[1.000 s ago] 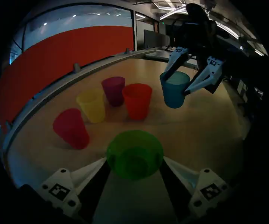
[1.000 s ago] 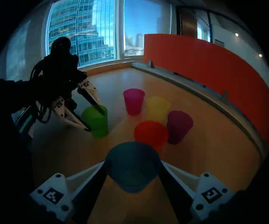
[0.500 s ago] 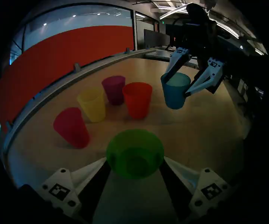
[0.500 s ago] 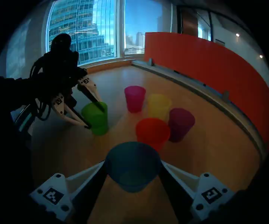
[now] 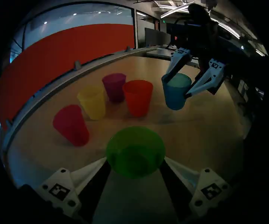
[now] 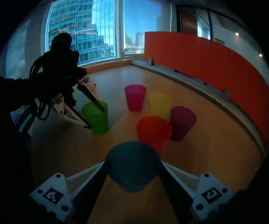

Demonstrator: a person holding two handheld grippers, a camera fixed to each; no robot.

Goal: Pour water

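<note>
My left gripper (image 5: 135,164) is shut on a green cup (image 5: 135,151), held upright above the wooden table (image 5: 194,130). In the right gripper view that green cup (image 6: 96,117) hangs at the left between the left gripper's fingers (image 6: 74,118). My right gripper (image 6: 132,172) is shut on a blue cup (image 6: 132,166). The left gripper view has the blue cup (image 5: 175,90) at the upper right, lifted off the table. A red cup (image 5: 137,98), a purple cup (image 5: 114,87), a yellow cup (image 5: 92,101) and a pink cup (image 5: 71,124) stand on the table between the two held cups.
An orange-red wall panel (image 5: 59,56) runs along the table's far edge behind a grey rail (image 5: 59,84). A person's dark sleeve (image 6: 11,93) holds the left gripper. Tall windows (image 6: 85,30) lie beyond. Bare table (image 6: 216,149) spreads to the right of the standing cups.
The green cup has risen slightly in the left gripper view and tipped forward, hiding its inside. The blue cup has edged a little upward. The standing cups have not moved.
</note>
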